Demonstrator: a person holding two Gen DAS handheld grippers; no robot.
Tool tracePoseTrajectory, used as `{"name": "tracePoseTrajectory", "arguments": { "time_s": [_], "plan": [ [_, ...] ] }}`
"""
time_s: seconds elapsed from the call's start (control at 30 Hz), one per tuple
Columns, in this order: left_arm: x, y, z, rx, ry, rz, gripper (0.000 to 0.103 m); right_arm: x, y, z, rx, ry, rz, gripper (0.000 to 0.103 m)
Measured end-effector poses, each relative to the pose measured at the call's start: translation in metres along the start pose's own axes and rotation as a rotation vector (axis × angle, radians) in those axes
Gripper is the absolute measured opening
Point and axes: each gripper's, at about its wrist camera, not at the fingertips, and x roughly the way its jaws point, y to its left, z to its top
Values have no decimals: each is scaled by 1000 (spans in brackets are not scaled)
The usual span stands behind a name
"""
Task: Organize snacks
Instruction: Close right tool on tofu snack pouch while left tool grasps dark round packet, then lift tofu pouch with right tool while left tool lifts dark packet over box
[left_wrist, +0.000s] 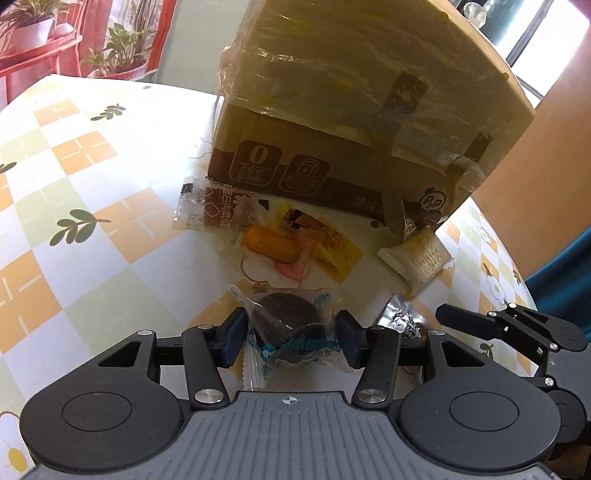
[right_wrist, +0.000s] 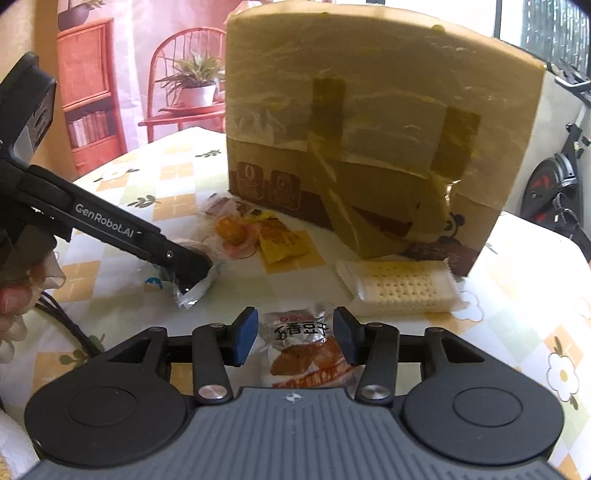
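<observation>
Both packets nearest you sit between pads: left hand-held gripper (left_wrist: 291, 338) brackets the dark cookie pack (left_wrist: 291, 325), right hand-held gripper (right_wrist: 295, 338) brackets the bean-curd packet (right_wrist: 306, 349). Jaws on each look spread, pads just beside the wrappers; neither grip looks clamped yet. Task looks barely started: cracker pack (right_wrist: 399, 288), orange snack (left_wrist: 273, 243) and yellow sachet (right_wrist: 282, 240) lie loose on the desk (left_wrist: 92, 184), 12 o'clock of you, beside the taped box (right_wrist: 369, 147). Wrappers look crinkly and slippery.
</observation>
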Motion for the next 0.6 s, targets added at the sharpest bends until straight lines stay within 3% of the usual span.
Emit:
{"name": "tracePoseTrajectory", "arguments": {
  "time_s": [0.33, 0.6],
  "plan": [
    [-1, 1, -1, 8, -6, 0, 55, 16, 2, -8, -2, 85, 12, 50],
    [-2, 1, -2, 12, -6, -2, 55, 24, -10, -6, 71, 65, 21, 49]
  ]
}}
